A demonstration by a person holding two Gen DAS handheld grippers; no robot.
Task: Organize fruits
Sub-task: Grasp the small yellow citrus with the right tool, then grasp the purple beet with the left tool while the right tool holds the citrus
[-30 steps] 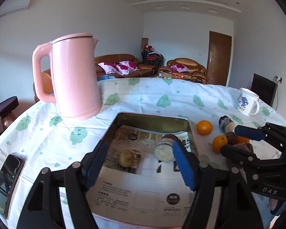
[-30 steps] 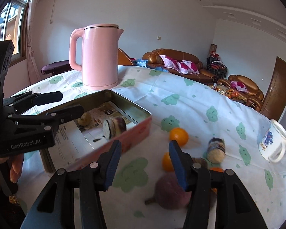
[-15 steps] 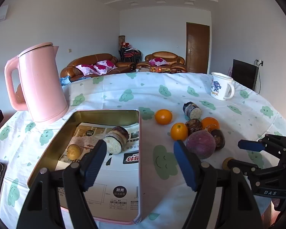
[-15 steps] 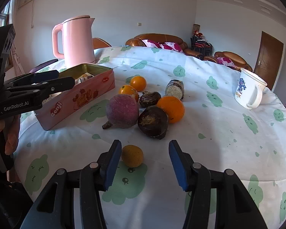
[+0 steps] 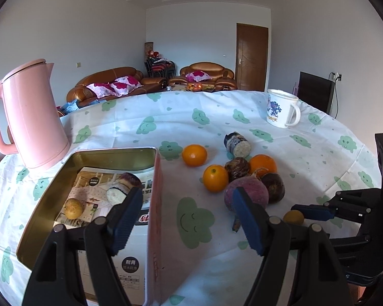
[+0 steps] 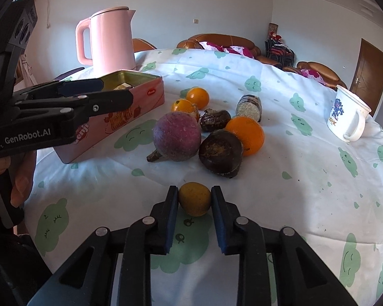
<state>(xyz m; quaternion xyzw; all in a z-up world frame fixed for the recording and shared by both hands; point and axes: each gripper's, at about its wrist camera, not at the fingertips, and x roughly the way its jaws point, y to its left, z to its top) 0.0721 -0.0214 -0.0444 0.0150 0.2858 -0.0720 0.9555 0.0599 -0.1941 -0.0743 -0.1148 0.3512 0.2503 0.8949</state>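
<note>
1. Left wrist view: my left tool (image 5: 187, 215) hangs with its jaws well apart and nothing between them, straddling the near wall of the pink tin (image 5: 154, 204). A small yellow-brown fruit (image 5: 74, 208) and a cut roll-like piece (image 5: 121, 187) already lie in the tin. The rest sit out on the counter (image 5: 306, 153): two small oranges, a larger orange, dark fruits and a big purple root (image 5: 245, 192). My right tool (image 5: 312, 213) reaches in from the right with a small yellow fruit (image 5: 293, 216) at its tips.

2. Risk here: my left tool is close to the tin wall, so a careless swing could knock or shove the tin. The tin's near end is cut off by my own fingers, and I cannot name the dark fruits.

3. Right wrist view: my right tool (image 6: 194, 201) has closed on the small yellow fruit (image 6: 194, 202), pads pressing both its sides, the fruit low at the cloth.

4. Risk here: the fruit is round and held only near the pad tips, so I judge it may squirt out forward when lifted and roll toward the pile. Too hard a squeeze could bruise it. Whether it is clear of the cloth I cannot tell; its underside is hidden.
</note>
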